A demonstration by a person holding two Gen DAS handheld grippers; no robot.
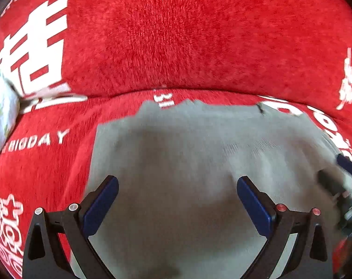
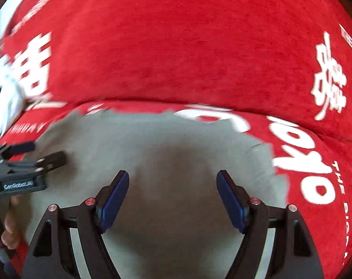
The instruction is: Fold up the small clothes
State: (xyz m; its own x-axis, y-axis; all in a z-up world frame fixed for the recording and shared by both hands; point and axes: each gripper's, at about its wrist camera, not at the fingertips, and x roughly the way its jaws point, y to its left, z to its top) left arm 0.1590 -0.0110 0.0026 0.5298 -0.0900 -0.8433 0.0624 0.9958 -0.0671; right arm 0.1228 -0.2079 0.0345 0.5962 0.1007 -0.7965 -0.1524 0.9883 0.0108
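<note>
Both claws spread wide over a grey garment (image 1: pixel 176 153) lying flat on a red sofa cover (image 1: pixel 166 34).

Left gripper (image 1: pixel 177 187) hovers above the cloth's near part, fingers apart, gripping nothing. Right gripper (image 2: pixel 172 181) does likewise, blue pads (image 2: pixel 114 200) well separated. At far left a pale bundle (image 1: pixel 0 107) rests on the white-lettered cover; both views are motion-blurred.

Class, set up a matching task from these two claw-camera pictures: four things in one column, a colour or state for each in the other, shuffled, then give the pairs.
Things:
1. garment
2. sofa cover
3. left claw
4. claw pads

Colour or state:
A. blue
B. grey, lying flat
C. open, holding nothing
D. red with white lettering

Pairs: 1-B, 2-D, 3-C, 4-A
</note>
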